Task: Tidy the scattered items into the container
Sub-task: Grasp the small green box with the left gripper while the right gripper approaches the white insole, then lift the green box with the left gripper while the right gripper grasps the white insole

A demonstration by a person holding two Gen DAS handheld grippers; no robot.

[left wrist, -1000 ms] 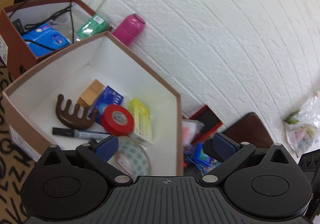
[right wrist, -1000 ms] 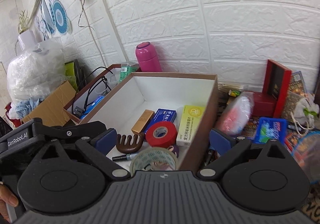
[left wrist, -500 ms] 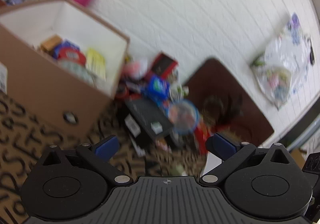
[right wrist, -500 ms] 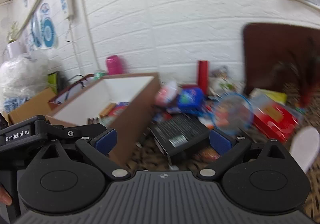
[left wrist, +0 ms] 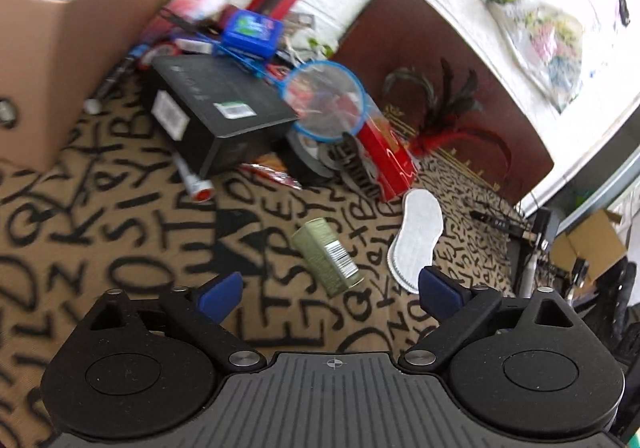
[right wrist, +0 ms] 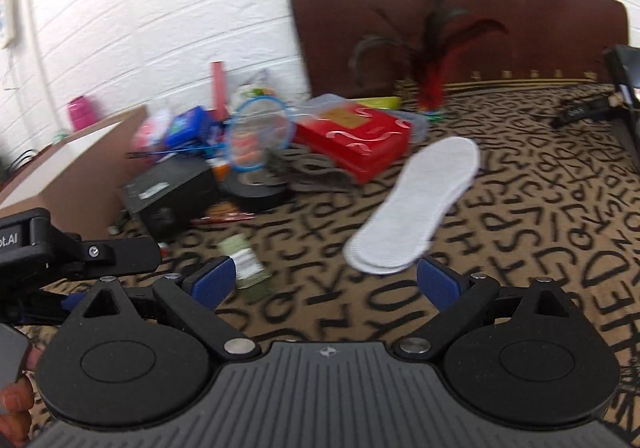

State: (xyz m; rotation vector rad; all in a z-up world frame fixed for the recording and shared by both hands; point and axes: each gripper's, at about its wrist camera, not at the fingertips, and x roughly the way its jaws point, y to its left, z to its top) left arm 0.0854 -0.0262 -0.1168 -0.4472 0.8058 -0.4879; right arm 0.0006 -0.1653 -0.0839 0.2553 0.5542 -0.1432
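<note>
The brown cardboard container [left wrist: 60, 48] stands at the far left, also seen in the right wrist view [right wrist: 68, 172]. My left gripper [left wrist: 330, 294] is open and empty, just above a small olive-green box [left wrist: 326, 256] lying on the letter-patterned cloth. My right gripper [right wrist: 324, 282] is open and empty, near a white insole [right wrist: 416, 204] and the green box [right wrist: 244, 260]. The insole also shows in the left wrist view [left wrist: 416, 236]. The left gripper's body [right wrist: 60, 248] sits at the right view's left edge.
A pile lies beside the container: a black box [left wrist: 216, 108], a blue-rimmed round net [left wrist: 326, 100], a red box [left wrist: 384, 156], a blue packet [left wrist: 252, 32], black tape [right wrist: 260, 188], a marker [left wrist: 196, 184]. A feather shuttlecock [right wrist: 430, 48] stands by a dark board [right wrist: 520, 24].
Both grippers have swung away from over the container, rightward and down towards the scattered items on the cloth. Both stay open and empty.
</note>
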